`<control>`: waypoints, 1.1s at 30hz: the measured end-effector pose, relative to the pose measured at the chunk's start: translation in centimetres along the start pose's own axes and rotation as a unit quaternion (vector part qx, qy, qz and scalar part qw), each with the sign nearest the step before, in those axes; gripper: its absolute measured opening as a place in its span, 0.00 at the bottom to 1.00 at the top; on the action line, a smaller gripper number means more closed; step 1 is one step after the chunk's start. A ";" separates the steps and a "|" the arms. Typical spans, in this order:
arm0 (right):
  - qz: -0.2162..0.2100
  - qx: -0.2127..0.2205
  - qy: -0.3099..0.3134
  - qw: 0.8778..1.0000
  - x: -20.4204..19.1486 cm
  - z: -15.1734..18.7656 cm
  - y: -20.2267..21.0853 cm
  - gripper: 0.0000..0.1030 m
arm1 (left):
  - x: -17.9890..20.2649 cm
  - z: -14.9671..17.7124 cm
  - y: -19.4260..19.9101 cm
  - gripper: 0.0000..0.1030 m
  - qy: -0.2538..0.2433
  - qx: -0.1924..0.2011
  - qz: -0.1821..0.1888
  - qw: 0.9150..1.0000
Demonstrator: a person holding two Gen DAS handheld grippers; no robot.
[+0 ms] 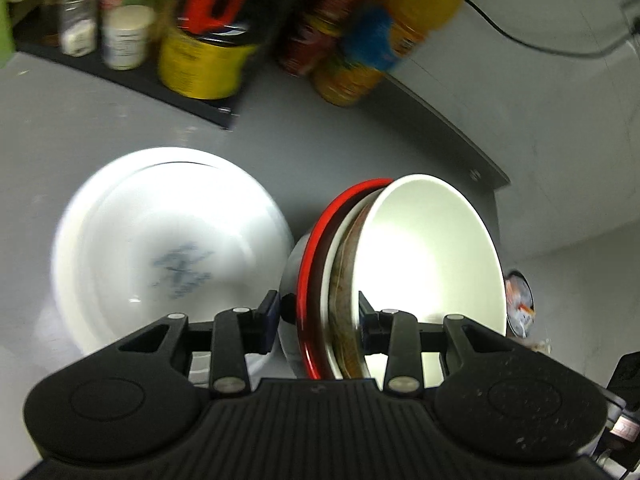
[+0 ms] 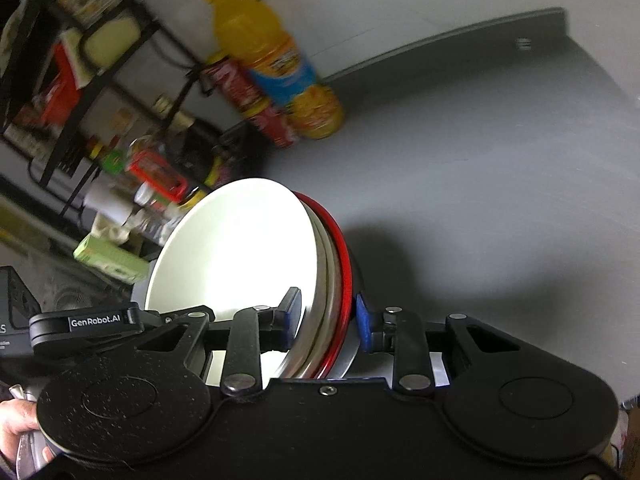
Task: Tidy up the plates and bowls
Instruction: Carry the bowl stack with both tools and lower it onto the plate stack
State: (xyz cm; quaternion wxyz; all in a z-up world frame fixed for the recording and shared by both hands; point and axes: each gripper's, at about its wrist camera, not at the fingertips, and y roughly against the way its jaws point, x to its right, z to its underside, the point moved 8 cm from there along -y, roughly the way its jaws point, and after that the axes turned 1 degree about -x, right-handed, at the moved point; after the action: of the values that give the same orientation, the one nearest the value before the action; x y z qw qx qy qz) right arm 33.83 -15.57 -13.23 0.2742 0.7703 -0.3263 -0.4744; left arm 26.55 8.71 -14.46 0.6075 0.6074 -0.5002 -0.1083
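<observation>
Left hand-held gripper [image 1: 318, 322]: bottom centre of the left wrist view, blue pads on either side of the nested stack's rim, pinching it.
Right hand-held gripper [image 2: 328, 318]: bottom centre of the right wrist view, pads clamped on the rim of the same stack from the opposite side.
Bowl stack [image 1: 360, 280]: several nested pieces held on edge, tilted near vertical, centre-right of the left view; in the right view it sat at centre [image 2: 304, 280].
Cream bowl [image 1: 436, 256]: innermost piece, inside facing the camera, glare on it; same bowl in the right view, left of centre [image 2: 240, 248].
Red-rimmed dish [image 1: 320, 248]: outer layer of the stack, red edge on the left side of the cream bowl; on the right side in the right view [image 2: 344, 264].
Metal bowl [image 1: 290, 280]: shiny, outermost, behind the red rim; only a sliver seen.
White bowl [image 1: 168, 256]: lower left of the left view, resting on the table, faint blue mark inside, just beside the held stack; touching or not, could not tell.
Table [image 1: 280, 144]: grey, middle of the frame.
Orange juice bottle [image 2: 276, 64]: top centre of the right view, against the wall, blurred.
Red can [image 2: 256, 104]: just beside the bottle, left of it.
Spice jars [image 1: 100, 20]: upper left of the left view on a dark shelf base, blurred.
Yellow tin [image 1: 204, 64]: top centre-left, next to the jars.
Person's hand [image 2: 18, 420]: bottom left edge of the right view.
</observation>
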 end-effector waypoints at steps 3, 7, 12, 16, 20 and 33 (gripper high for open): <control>-0.008 -0.009 0.017 1.000 -1.7 0.1 -1.1 0.27 | -1.8 -0.3 0.7 0.35 0.019 0.008 -0.008 1.000; -0.019 -0.024 0.033 0.999 -3.3 0.5 -2.5 0.27 | -4.0 -0.5 1.3 0.35 0.038 0.019 -0.018 0.999; -0.031 -0.037 0.047 0.998 -5.2 0.7 -4.0 0.27 | -6.6 -1.0 2.2 0.35 0.055 0.031 -0.028 0.998; -0.033 -0.050 0.054 0.997 -6.4 0.8 -5.4 0.27 | -8.0 -1.5 2.5 0.35 0.068 0.036 -0.035 0.996; -0.035 -0.059 0.063 0.996 -7.3 0.9 -6.4 0.27 | -9.5 -1.8 2.8 0.35 0.083 0.040 -0.038 0.995; -0.032 -0.080 0.074 0.993 -8.1 1.5 -8.7 0.26 | -12.0 -2.8 2.0 0.35 0.099 0.038 -0.049 0.993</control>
State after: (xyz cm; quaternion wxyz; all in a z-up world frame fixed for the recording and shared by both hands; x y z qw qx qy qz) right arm 31.83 -4.00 -15.68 0.3431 0.7890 -0.2406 -0.4492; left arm 22.00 19.79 -17.83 0.6244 0.6616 -0.4110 -0.0586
